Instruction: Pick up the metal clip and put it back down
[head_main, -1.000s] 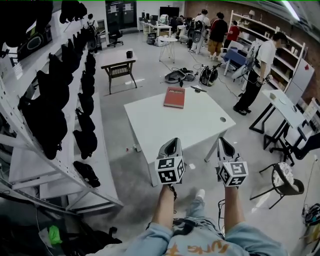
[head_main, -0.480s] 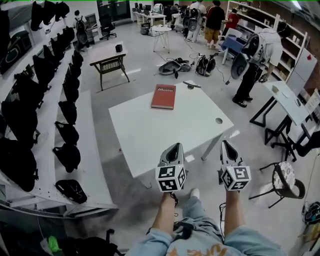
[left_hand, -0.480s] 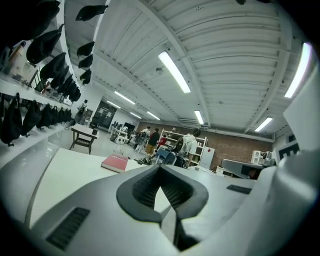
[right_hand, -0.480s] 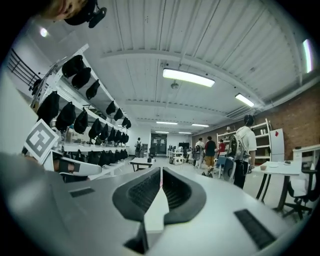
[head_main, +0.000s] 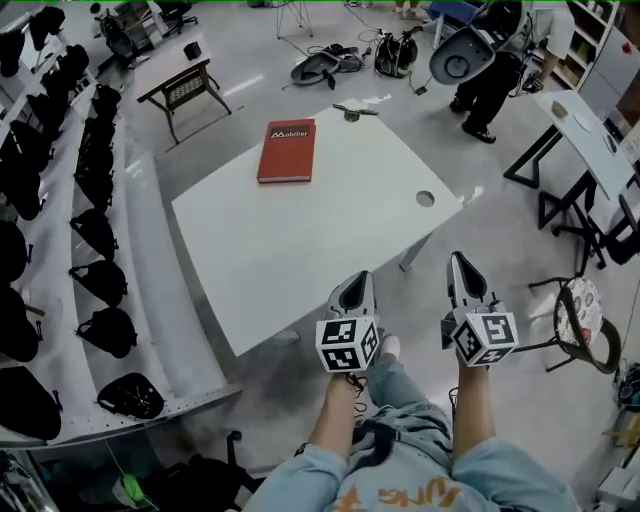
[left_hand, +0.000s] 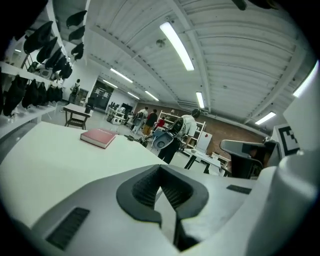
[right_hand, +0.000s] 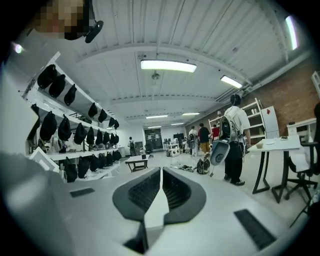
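A small dark metal clip (head_main: 354, 110) lies at the far edge of the white table (head_main: 300, 250), just past a red book (head_main: 286, 150). My left gripper (head_main: 355, 282) is shut and empty, hovering over the table's near edge. Level with it, my right gripper (head_main: 460, 264) hangs off the table's near right corner, also shut and empty. In the left gripper view the shut jaws (left_hand: 160, 170) face across the table toward the red book (left_hand: 98, 137). The right gripper (right_hand: 161, 172) faces the open room; neither table nor clip shows there.
The table has a round cable hole (head_main: 426, 198) near its right edge. Shelves of black bags (head_main: 95, 240) line the left. A person with a backpack (head_main: 480, 50) stands at the far right near a white desk (head_main: 580, 130). A stool (head_main: 583, 325) stands right of me.
The view has advanced and tipped downward, so the table now sits closer and larger. Both grippers stay shut side by side, now at the table's near edge.
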